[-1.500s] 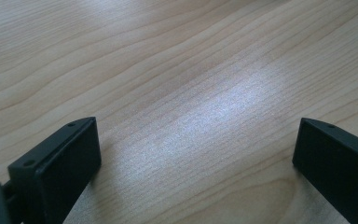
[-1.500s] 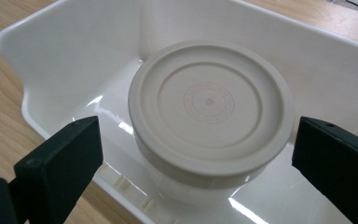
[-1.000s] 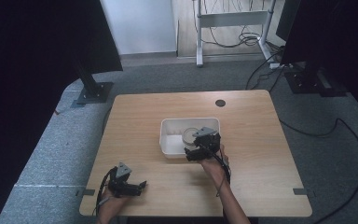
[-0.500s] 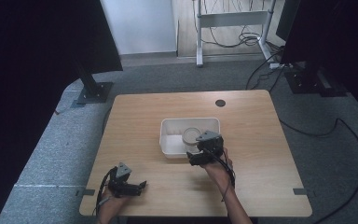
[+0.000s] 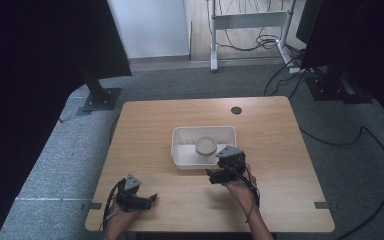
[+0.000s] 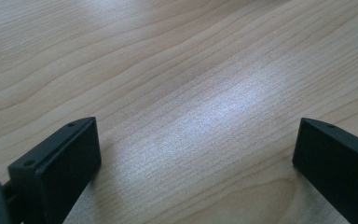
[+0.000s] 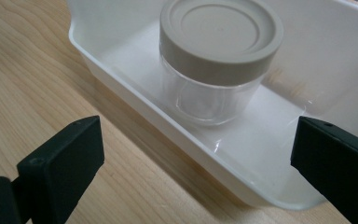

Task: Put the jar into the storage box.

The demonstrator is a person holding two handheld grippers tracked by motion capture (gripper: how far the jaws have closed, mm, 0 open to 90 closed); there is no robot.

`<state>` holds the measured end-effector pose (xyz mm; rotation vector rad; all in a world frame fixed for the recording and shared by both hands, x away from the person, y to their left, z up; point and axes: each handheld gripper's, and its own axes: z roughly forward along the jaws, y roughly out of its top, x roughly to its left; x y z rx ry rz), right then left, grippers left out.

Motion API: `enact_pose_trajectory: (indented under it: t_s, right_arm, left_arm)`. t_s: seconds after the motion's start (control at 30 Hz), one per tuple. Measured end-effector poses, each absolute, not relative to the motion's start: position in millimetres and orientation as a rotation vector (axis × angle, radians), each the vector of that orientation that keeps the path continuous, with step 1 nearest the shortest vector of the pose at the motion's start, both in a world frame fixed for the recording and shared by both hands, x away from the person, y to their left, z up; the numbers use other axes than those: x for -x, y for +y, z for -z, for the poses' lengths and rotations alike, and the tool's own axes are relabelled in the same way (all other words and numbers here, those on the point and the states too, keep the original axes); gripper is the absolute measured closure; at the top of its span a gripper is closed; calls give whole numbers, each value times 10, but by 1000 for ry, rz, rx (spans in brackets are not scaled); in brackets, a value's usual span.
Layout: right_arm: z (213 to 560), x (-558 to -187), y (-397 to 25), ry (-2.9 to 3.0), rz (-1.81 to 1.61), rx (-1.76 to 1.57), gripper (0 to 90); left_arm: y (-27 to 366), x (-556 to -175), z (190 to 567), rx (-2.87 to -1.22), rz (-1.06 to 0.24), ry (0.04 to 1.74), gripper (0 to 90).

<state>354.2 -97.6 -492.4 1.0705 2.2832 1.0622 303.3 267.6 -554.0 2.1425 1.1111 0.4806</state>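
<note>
A: Nearest edge first. Where does your left tool sit?

B: Low over the bare wood of the counter, near the front left corner. In the left gripper view your jaws stand wide apart with nothing but wood grain between them.

A: And your right tool?

B: Further in, just in front of the white tray's near wall. Your jaws are spread wide here too and grip nothing. In the right gripper view the tray rim runs between them, and the jar stands beyond it.

A: State of the jar?

B: Upright inside the tray, on its floor, toward the tray's right half as the high view shows it. Clear body, grey-beige lid seated on top. Your tool is near it but apart from it.

A: Beyond the tray?

B: Open counter, then a small dark round hole near the far edge.
</note>
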Motion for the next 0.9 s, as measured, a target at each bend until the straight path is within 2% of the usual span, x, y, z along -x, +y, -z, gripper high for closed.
enact_pose_trajectory:
  t_s: [0.9]
  right_arm:
    - [4982, -3209, -1383, 2269, -1059, -1089, 23]
  left_arm:
    - [2677, -3033, 5540, -2144, -481, 1111, 5]
